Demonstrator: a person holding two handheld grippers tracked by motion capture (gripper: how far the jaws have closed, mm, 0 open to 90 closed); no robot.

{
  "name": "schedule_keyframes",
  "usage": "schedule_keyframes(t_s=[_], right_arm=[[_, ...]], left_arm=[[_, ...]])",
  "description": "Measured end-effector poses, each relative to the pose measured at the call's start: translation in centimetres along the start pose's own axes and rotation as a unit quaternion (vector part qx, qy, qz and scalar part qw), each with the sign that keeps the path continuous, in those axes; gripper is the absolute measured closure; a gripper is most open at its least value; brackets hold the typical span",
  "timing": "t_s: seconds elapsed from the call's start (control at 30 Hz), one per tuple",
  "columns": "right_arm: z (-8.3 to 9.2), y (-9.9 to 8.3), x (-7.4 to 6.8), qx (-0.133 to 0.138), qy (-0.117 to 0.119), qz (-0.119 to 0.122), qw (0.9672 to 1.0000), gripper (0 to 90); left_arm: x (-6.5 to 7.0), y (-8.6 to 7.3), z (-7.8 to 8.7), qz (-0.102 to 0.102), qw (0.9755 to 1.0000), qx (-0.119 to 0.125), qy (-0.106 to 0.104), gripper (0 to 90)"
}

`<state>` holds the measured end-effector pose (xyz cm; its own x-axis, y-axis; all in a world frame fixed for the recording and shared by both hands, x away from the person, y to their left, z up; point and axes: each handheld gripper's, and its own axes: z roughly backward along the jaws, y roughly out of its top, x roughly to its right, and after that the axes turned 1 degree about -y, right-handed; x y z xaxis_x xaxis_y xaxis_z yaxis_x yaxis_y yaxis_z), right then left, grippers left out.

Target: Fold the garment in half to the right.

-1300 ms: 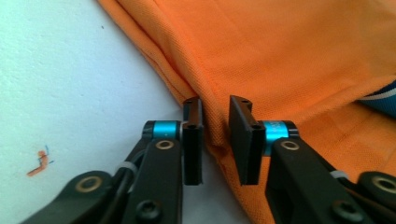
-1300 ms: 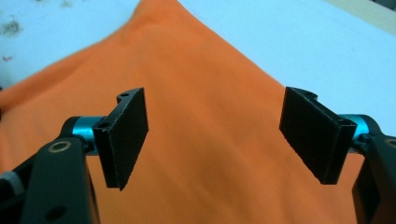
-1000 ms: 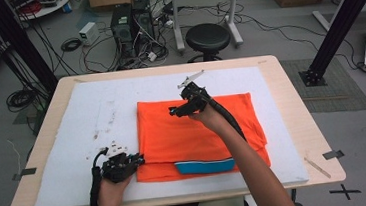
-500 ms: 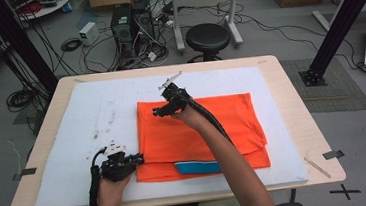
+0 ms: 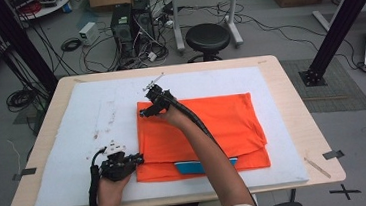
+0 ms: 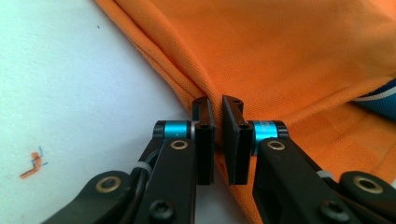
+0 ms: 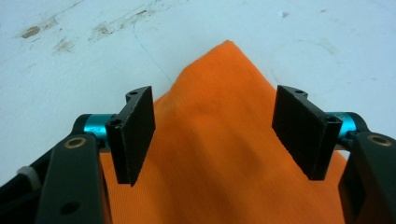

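A: Near edge first. Left hand-held gripper rests low on the white pad, forearm coming in from the counter's near edge. Jaws pressed nearly together, pinching the near-left edge of the orange shirt.

B: Any readable labels?

A: None. A blue-and-white collar shows at the near fold, no lettering legible.

B: Farther out?

A: Right hand-held gripper, arm reaching diagonally across the shirt, sits over the far-left corner. Jaws spread, just been narrowing, corner between them, pads not pressing.
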<state>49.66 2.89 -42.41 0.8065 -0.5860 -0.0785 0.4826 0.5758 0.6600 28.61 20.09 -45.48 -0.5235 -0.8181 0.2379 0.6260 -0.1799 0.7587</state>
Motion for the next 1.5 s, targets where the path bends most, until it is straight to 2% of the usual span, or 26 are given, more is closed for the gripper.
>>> schedule_keyframes(t_s=[0.3, 0.4, 0.5, 0.6, 0.77, 1.0, 1.27, 1.37, 1.4, 1.5], right_arm=[[-2.2, 0.4, -0.5, -0.017, 0.011, -0.001, 0.9998, 37.6], [-2.7, 0.5, -0.8, -0.022, 0.011, 0.003, 0.9997, 40.1], [-3.2, 0.6, -1.1, -0.024, 0.001, 0.008, 0.9997, 44.2], [-3.3, 0.7, -1.4, -0.027, -0.016, 0.021, 0.9993, 49.9], [-3.3, 0.8, -1.9, -0.027, -0.022, 0.038, 0.9987, 64.4], [-3.2, 0.8, -2.0, -0.027, -0.023, 0.032, 0.9989, 82.7], [-3.2, 0.6, -1.7, -0.019, -0.014, 0.008, 0.9997, 83.2], [-3.3, 0.7, -1.7, -0.014, -0.006, -0.012, 0.9998, 70.9], [-3.4, 0.7, -1.8, -0.013, -0.006, -0.013, 0.9998, 67.5], [-3.6, 0.9, -2.1, -0.016, -0.015, -0.006, 0.9997, 64.9]], left_arm=[[0.0, 0.0, 0.0, -0.001, 1.0000, 0.000, 0.000, 83.6], [0.0, 0.0, 0.0, -0.002, 1.0000, 0.000, 0.000, 83.5], [0.0, 0.0, 0.0, -0.003, 1.0000, 0.001, 0.001, 83.4], [0.0, 0.0, 0.0, -0.003, 1.0000, 0.000, 0.000, 83.2], [0.1, -0.1, 0.0, -0.003, 1.0000, 0.003, 0.002, 82.9], [0.2, -0.1, 0.0, -0.003, 0.9999, 0.006, 0.008, 83.0], [0.1, 0.0, 0.1, -0.006, 0.9999, 0.007, 0.007, 83.3], [0.1, 0.0, 0.1, -0.007, 0.9999, 0.006, 0.006, 83.3], [0.1, 0.0, 0.0, -0.008, 0.9999, 0.006, 0.007, 83.3], [0.1, 0.0, 0.0, -0.008, 0.9999, 0.006, 0.007, 83.3]])
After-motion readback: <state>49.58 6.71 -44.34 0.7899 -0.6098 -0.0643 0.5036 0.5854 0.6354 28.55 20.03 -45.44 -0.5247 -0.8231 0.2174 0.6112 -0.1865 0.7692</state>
